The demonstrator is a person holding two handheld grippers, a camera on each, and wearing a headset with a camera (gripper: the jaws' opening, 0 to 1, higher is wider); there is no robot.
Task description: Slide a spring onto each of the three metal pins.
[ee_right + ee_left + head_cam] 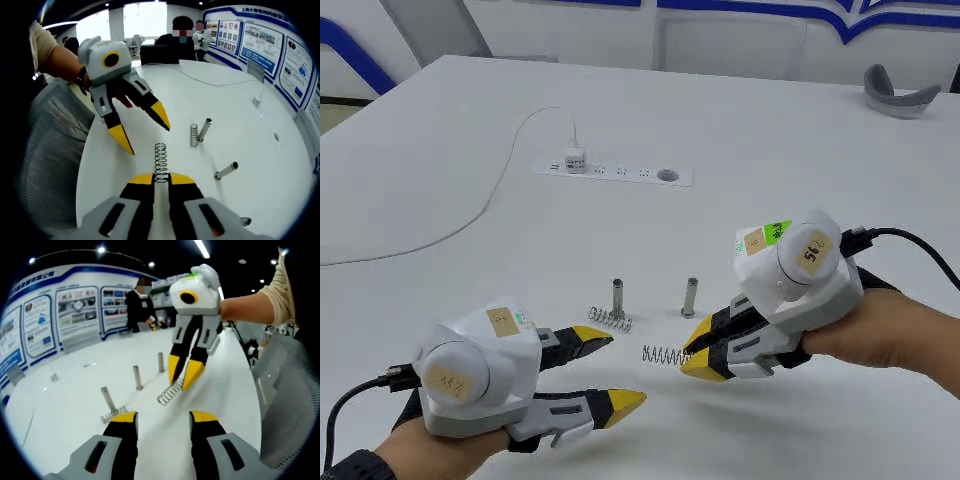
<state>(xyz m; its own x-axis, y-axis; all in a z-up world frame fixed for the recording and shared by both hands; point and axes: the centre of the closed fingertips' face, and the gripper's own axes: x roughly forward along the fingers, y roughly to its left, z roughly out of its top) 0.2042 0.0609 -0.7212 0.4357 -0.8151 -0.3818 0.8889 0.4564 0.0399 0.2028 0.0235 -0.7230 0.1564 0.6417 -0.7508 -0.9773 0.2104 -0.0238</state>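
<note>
Three metal pins (107, 399) (136, 377) (160, 361), two springs (610, 318) (666, 354), two claws (623, 370) (688, 358), one power strip (612, 171).

We are looking at a desk (440, 170) whose white top is showing smooth and faintly satin. The left pin (617, 298) and right pin (690, 296) are gleaming as bare grey metal; the near spring (665, 354) and far spring (609, 318) are reading as thin bright wire. The left hand-held gripper (620, 370) and right hand-held gripper (692, 352) are wearing smooth white plastic shells, paper stickers (503, 321) and matt black-and-yellow jaws.

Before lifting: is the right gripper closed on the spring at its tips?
Shut: the right gripper pinches one end of the spring between its tips.
</note>
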